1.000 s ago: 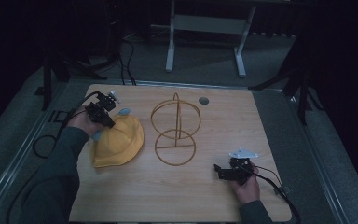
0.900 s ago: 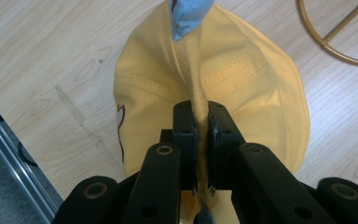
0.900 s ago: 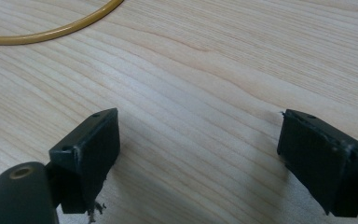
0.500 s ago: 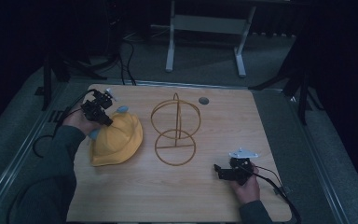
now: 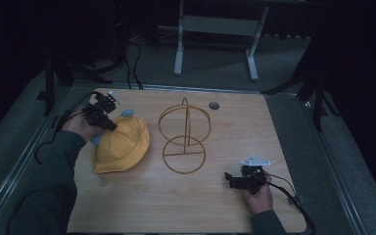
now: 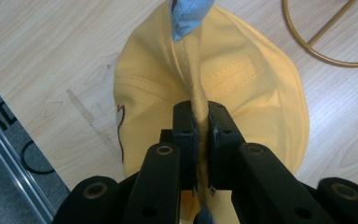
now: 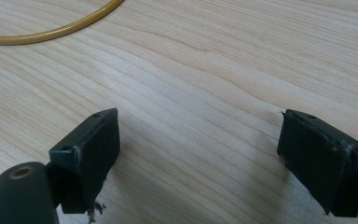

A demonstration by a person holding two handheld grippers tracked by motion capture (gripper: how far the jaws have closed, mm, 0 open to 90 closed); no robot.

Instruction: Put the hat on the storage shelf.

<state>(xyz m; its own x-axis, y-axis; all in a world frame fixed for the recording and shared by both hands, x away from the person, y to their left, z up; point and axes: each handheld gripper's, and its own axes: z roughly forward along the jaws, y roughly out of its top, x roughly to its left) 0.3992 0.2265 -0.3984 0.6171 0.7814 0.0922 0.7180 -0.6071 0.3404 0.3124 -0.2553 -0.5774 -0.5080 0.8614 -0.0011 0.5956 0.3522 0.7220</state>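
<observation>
A yellow cap (image 5: 122,147) with a light blue patch lies at the left of the wooden table (image 5: 284,127). My left gripper (image 5: 108,122) is shut on a raised fold of the cap (image 6: 242,79), its pads (image 6: 186,126) pinching the fabric ridge just above the table. A gold wire stand (image 5: 183,139) of two rings rises at the table's middle. My right gripper (image 5: 229,180) rests low near the front right, jaws wide open over bare wood (image 7: 200,154), with an arc of the stand's base ring (image 7: 51,32) ahead of it.
A small grey round grommet (image 5: 214,105) sits in the table's far side. Cables trail from both grippers off the table edges. A metal frame (image 5: 215,29) stands on the floor beyond the table. Dark floor surrounds the table.
My left gripper has shifted slightly toward the table's far left with the cap's fold still pinched, dragging the cap a little. The right gripper has stayed still.
</observation>
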